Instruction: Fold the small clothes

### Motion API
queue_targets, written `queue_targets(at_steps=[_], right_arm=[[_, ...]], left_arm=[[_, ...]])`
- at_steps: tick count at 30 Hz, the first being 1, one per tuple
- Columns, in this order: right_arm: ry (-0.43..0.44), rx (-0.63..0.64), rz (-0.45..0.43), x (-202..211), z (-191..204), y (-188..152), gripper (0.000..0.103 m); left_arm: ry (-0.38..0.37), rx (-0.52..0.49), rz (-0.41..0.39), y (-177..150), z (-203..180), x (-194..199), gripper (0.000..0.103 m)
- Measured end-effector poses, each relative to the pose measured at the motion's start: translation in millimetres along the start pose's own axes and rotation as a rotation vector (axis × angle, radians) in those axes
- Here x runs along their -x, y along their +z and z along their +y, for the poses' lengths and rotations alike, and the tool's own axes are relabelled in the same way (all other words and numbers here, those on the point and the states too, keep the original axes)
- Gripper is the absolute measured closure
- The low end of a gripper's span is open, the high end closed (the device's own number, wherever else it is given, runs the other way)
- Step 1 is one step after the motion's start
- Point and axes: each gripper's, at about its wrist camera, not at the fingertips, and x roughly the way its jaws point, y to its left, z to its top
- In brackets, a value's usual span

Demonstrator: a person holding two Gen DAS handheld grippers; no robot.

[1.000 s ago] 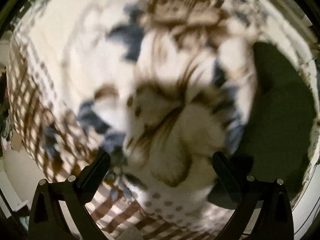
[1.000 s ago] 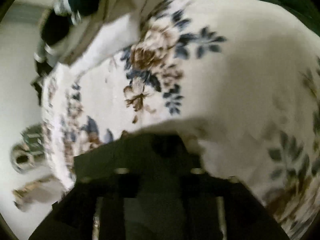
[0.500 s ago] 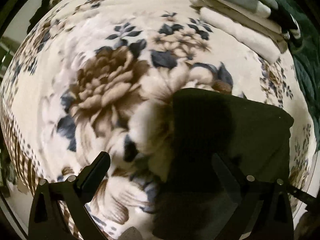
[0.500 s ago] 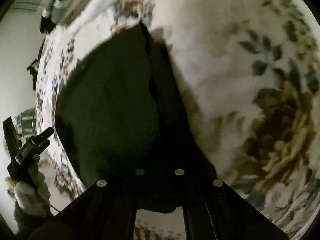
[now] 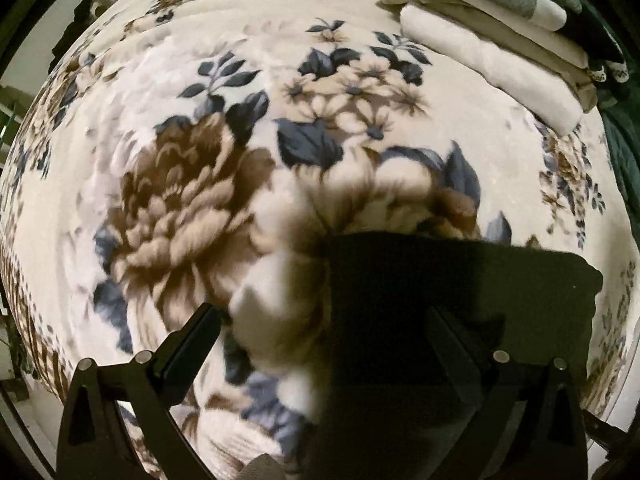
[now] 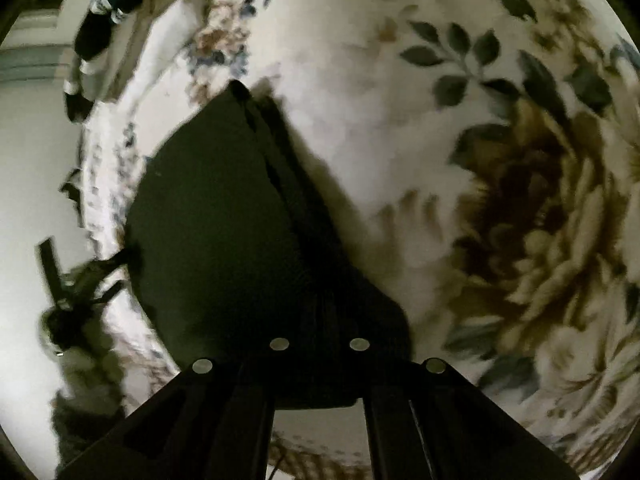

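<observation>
One dark garment [image 5: 460, 304], one floral blanket [image 5: 180, 200] — two tongs [image 5: 324, 344].

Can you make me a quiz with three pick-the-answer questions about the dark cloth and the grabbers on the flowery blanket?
1. Where is the pile of folded clothes in the left camera view?
A. top right, on the blanket
B. bottom left, on the floor
C. between the fingers

2. What colour is the cloth lying on the blanket?
A. bright red
B. very dark, nearly black
C. yellow

3. How does the left gripper stand?
A. shut tight on a sock
B. open, fingers wide apart
C. out of view

Answers:
1 A: the pale folded pile lies at the top right edge of the blanket.
2 B: the cloth looks nearly black against the cream flowers.
3 B: its two fingers stand far apart, one over the blanket and one over the cloth.
</observation>
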Motion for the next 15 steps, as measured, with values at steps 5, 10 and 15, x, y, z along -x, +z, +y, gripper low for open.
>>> queue_targets(at_steps=[5,10,15], right_arm=[[0.016,-0.05,-0.015,16.6,-9.1,-8.8,0.05],[-0.009,-0.067,0.096,-8.0,-10.4,-25.2,0.081],[-0.087,-0.019,-0.034,20.3,5.7,-42.8,0.097]], left_arm=[[0.002,-0.033,-0.021,4.0,-10.3,5.8,0.0],[-0.006,-0.017,-0.002,-11.6,-9.4,8.9,0.0],[-0.003,-0.018,0.0,-26.8,-5.8,14.3,0.0]])
